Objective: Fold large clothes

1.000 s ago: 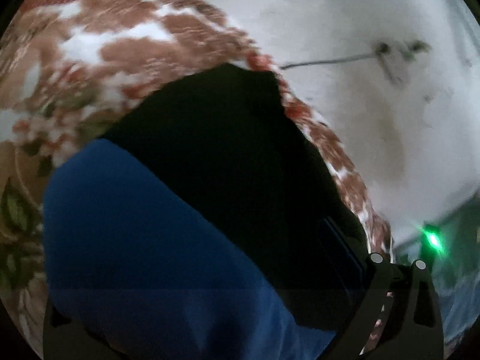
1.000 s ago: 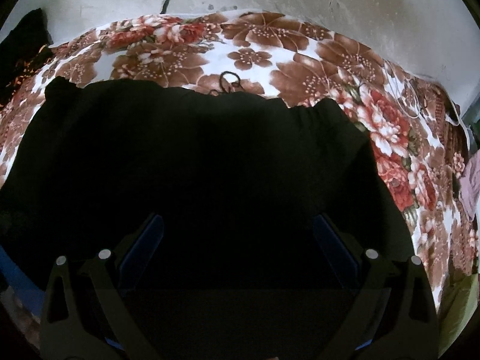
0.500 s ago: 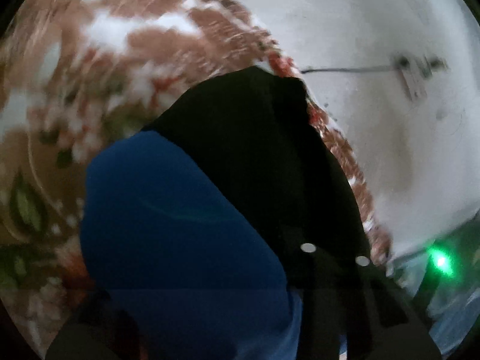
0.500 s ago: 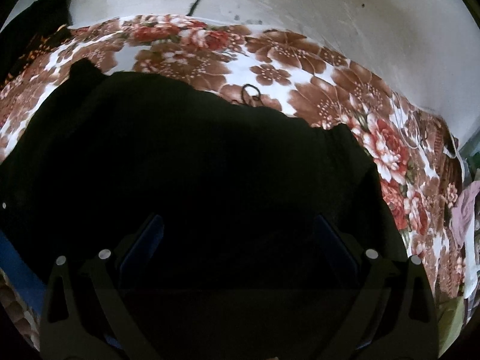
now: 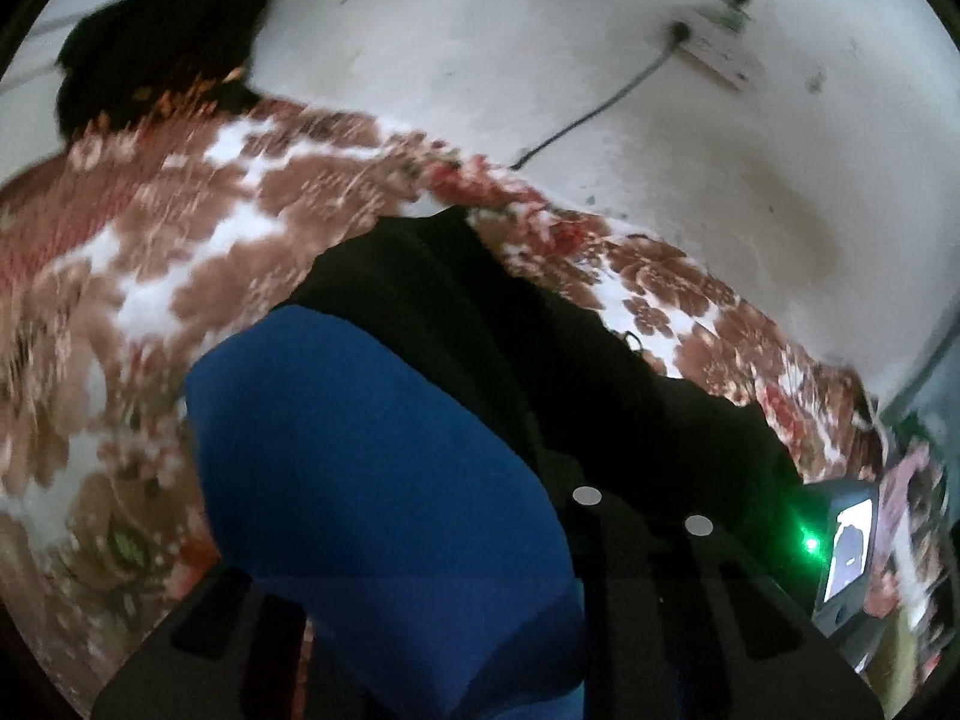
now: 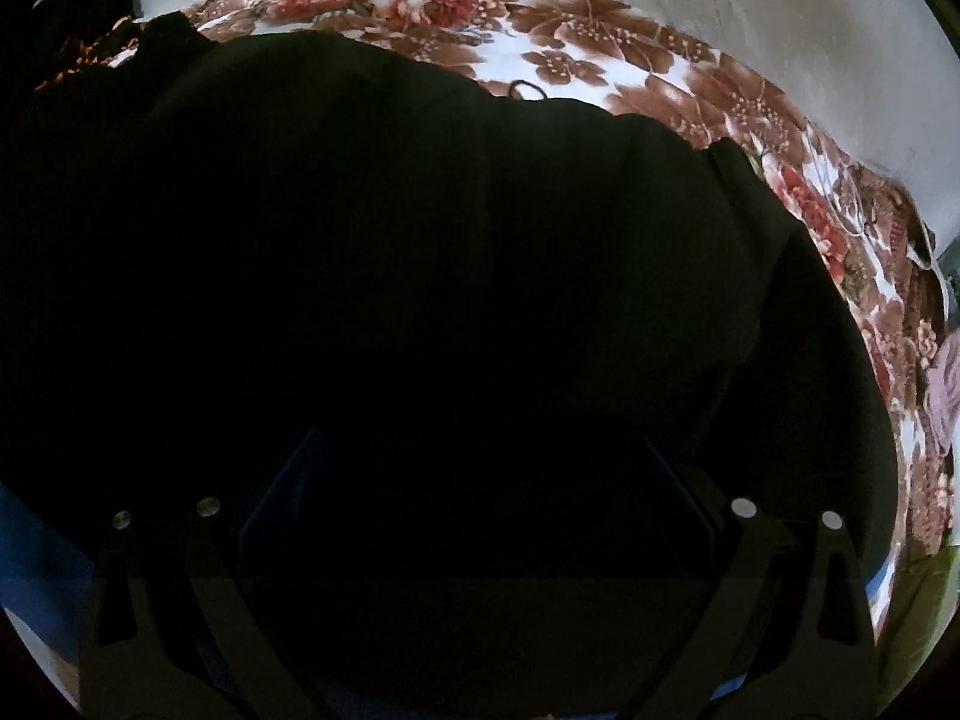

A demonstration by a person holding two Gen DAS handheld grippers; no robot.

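Your right gripper (image 6: 474,510) is wide open over the black garment (image 6: 390,276) on the flowery bedsheet (image 6: 690,72). Blue cloth (image 5: 384,480) hides your left gripper (image 5: 456,630), so its grip is unclear.

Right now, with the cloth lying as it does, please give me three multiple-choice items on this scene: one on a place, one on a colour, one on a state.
1. Where does the black garment lie?
A. on the floral sheet
B. on a chair
C. in a basket

2. What colour is the fabric closest to the left wrist camera?
A. red
B. yellow
C. blue

3. How do the jaws of the right gripper stand?
A. shut on a hanger
B. wide apart
C. out of view

Key: 1 A, the flowers show past its far edge; 2 C, blue fills the lower view; 3 B, its two fingers stand far apart over the garment.
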